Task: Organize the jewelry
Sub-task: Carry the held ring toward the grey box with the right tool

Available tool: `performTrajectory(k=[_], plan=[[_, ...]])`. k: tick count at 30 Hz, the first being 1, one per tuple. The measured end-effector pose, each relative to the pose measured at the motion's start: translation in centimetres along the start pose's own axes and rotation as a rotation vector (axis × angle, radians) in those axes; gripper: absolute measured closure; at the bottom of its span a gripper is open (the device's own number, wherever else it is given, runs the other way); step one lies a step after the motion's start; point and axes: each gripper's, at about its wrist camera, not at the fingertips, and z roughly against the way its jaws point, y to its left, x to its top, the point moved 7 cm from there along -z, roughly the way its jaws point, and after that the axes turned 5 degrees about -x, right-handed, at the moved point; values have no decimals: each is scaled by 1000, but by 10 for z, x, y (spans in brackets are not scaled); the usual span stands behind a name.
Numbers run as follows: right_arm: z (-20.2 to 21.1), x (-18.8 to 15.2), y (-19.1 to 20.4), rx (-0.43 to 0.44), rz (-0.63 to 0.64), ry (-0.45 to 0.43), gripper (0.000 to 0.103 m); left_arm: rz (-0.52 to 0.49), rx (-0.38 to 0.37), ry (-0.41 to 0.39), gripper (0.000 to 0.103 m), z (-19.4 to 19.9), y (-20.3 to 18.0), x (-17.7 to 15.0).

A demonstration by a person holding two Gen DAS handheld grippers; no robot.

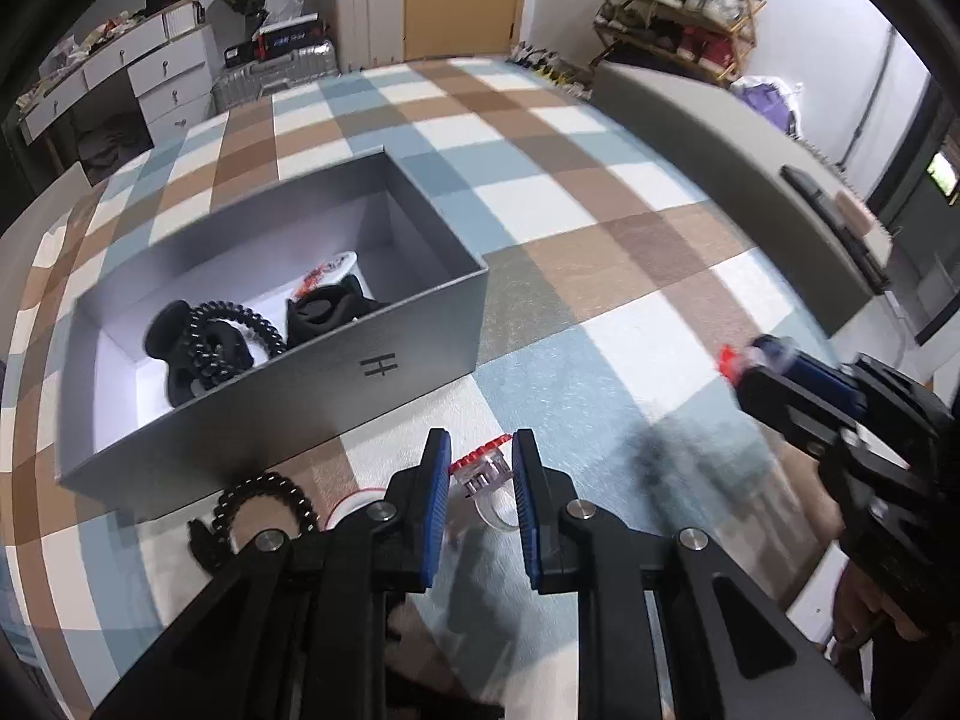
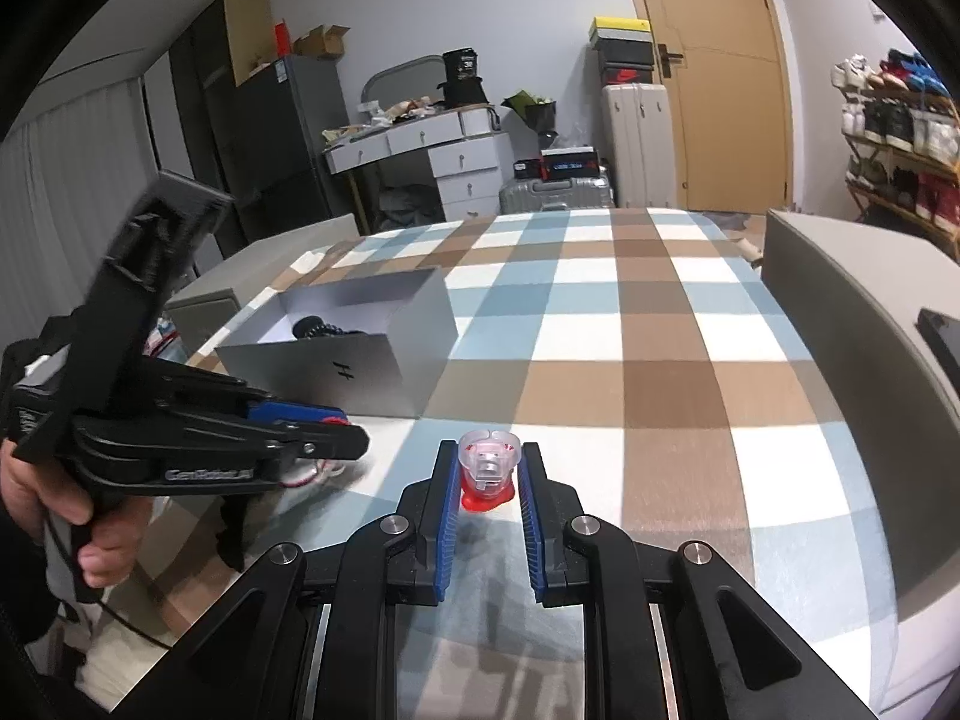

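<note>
**2 grippers, 2 clear rings with red tops**

The left gripper (image 1: pixel 481 450) has its blue pads (image 1: pixel 437 480) set a moderate way apart, with a clear plastic ring (image 1: pixel 487 483) carrying a red-edged top between them. The ring sits close to both pads, yet whether either pad presses on it cannot be told from the left wrist view. In the right wrist view this gripper (image 2: pixel 345 429) appears from the side, with a speck of red at its tip.

The right gripper (image 2: pixel 489 468) also has its pads (image 2: pixel 449 498) partly open, framing a second clear ring (image 2: pixel 487 468) whose red base (image 2: pixel 483 499) faces the camera. The ring fills most of the gap and seems to touch both pads; a firm grip cannot be confirmed. From the left wrist view the right gripper (image 1: pixel 741 369) is blurred, with red at its tip.

A grey open box (image 1: pixel 360 360) stands on the checked blanket (image 1: pixel 600 240), just beyond the left gripper. Inside lie a black coiled hair tie (image 1: pixel 231 330), dark fabric pieces (image 1: pixel 330 309) and a white item with red marks (image 1: pixel 336 267). Another black coiled hair tie (image 1: pixel 264 498) lies on the blanket, beside the left gripper and just in front of the box wall.
</note>
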Motion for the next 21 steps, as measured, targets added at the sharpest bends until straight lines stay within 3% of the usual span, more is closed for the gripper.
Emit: performTrajectory(k=[5,14,21], plan=[[-2,16,15,30,12,-16,85,1,-13,-57,88,26,6,1],[-25,57,53,128,44,-42,85,71,26,-173,88,63,49,16],[-46,84,81,216,73,-45,85,129,38,-202,88,68,85,26]])
